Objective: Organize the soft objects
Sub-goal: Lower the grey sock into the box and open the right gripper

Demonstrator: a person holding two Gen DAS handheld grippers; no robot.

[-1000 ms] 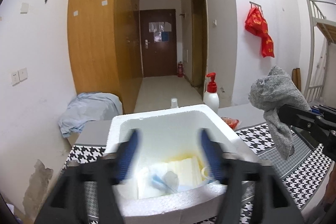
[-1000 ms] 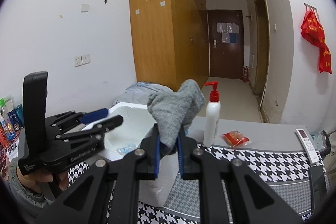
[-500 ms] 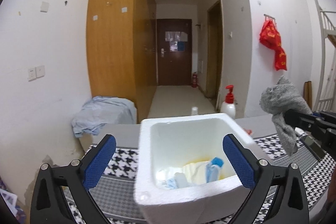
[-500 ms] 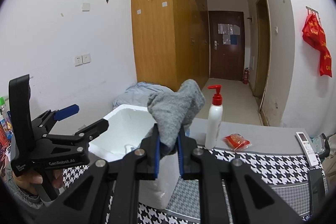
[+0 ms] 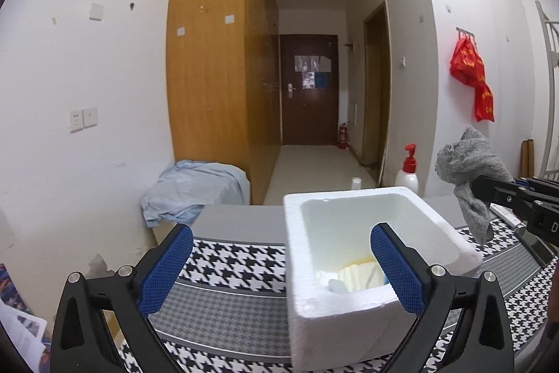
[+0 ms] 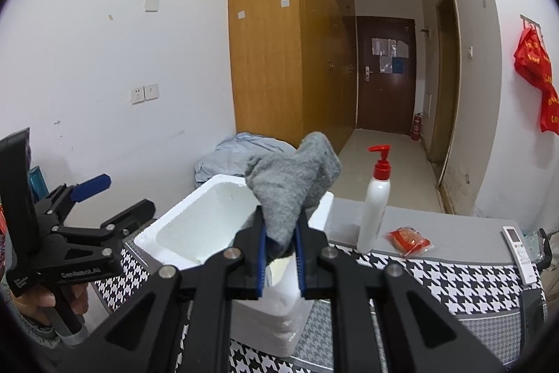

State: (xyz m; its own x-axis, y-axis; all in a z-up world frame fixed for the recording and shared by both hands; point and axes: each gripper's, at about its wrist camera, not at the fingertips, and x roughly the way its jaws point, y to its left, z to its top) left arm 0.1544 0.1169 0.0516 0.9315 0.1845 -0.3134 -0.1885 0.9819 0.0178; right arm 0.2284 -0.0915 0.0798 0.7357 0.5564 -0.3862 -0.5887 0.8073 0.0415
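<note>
A white foam box (image 5: 370, 222) stands on the houndstooth cloth; it also shows in the right wrist view (image 6: 209, 226). Pale yellow and blue soft items (image 5: 356, 275) lie at its bottom. My right gripper (image 6: 279, 243) is shut on a grey knitted cloth (image 6: 293, 180), held above the box's near right corner; the cloth also shows in the left wrist view (image 5: 468, 170), right of the box. My left gripper (image 5: 279, 268) is open and empty, to the left of the box and above the cloth, and shows in the right wrist view (image 6: 104, 198).
A white pump bottle with a red top (image 6: 375, 201), a red packet (image 6: 407, 238) and a remote control (image 6: 517, 240) lie on the table right of the box. A light blue sheet (image 5: 192, 187) is heaped beyond the table's far left edge.
My left gripper has opened, risen out of the box and moved left, so the box now sits to the right in its view. My right gripper still holds the grey cloth, nearly unmoved.
</note>
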